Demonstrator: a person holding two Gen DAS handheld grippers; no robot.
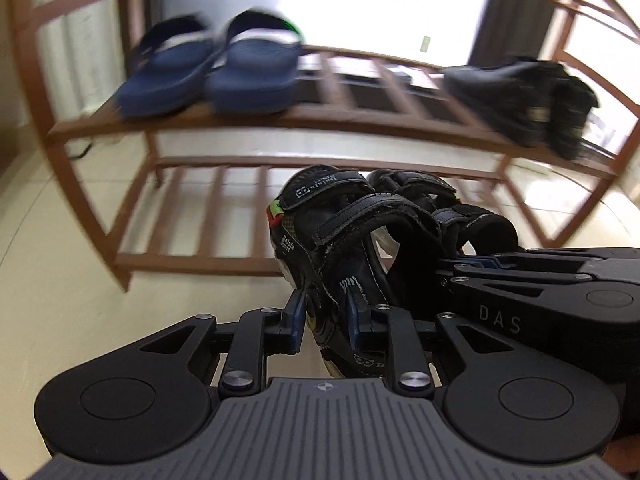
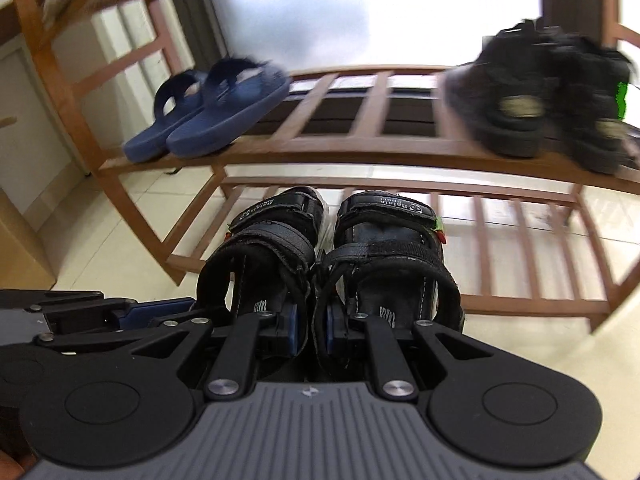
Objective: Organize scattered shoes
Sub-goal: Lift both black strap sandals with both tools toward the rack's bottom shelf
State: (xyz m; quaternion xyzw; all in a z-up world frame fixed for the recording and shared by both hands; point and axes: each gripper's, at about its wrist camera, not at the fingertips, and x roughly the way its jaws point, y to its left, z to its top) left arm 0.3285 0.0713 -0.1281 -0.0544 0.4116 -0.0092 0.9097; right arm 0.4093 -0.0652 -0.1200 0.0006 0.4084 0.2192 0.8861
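Observation:
Two black strap sandals hang side by side in front of a wooden shoe rack (image 1: 360,120). My left gripper (image 1: 325,316) is shut on the outer heel wall of the left sandal (image 1: 332,216), with a blue pad on each side of the wall. In the right wrist view, my right gripper (image 2: 311,330) is shut on the adjoining heel walls of the left sandal (image 2: 272,240) and the right sandal (image 2: 392,236), one finger inside each shoe. Both toes point at the rack's lower shelf (image 2: 520,304).
A pair of blue slippers (image 2: 212,116) sits on the left of the middle shelf (image 2: 360,146). Dark shoes (image 2: 532,108) stand on its right end. Cream floor tiles (image 1: 60,300) lie under the rack. A beige cabinet (image 2: 24,248) stands at the left.

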